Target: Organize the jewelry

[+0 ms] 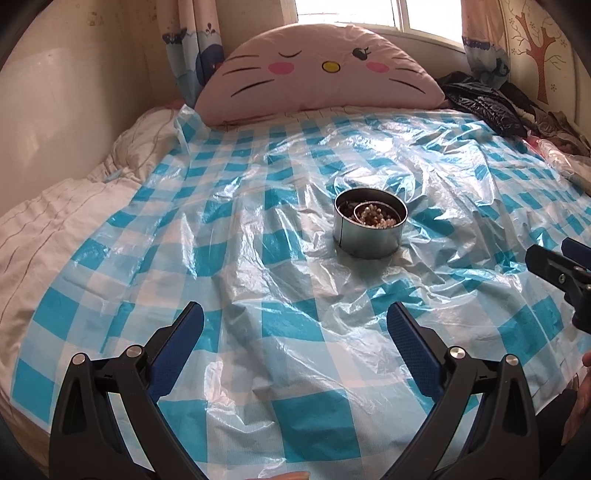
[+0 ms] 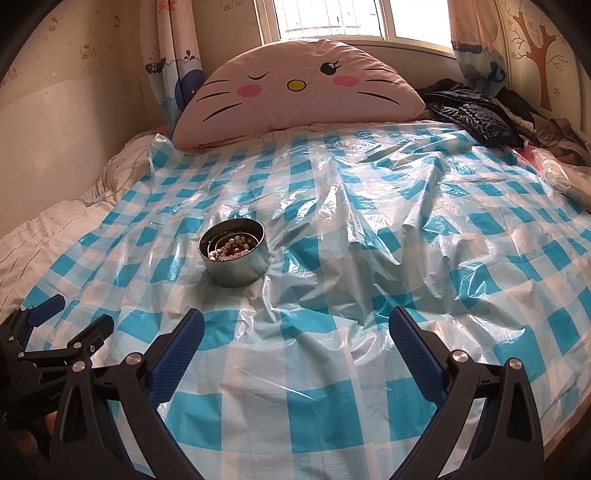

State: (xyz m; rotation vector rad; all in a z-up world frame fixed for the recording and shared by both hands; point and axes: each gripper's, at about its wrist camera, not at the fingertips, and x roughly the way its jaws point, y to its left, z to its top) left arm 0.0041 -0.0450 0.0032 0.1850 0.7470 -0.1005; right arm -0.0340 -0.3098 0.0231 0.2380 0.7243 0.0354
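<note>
Hovering low over the checked sheet (image 1: 295, 369), both grippers — left (image 1: 295, 321), right (image 2: 296, 325) — jaws wide, empty, tin (image 2: 232, 253) ahead.

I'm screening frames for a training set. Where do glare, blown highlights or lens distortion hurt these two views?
Left wrist view: the window is blown white, the plastic sheet glints, the bed edges bow. Right wrist view: the window is likewise overexposed, glare streaks the plastic sheet, dark corners vignette the frame; the beads in the tin stay readable.
</note>
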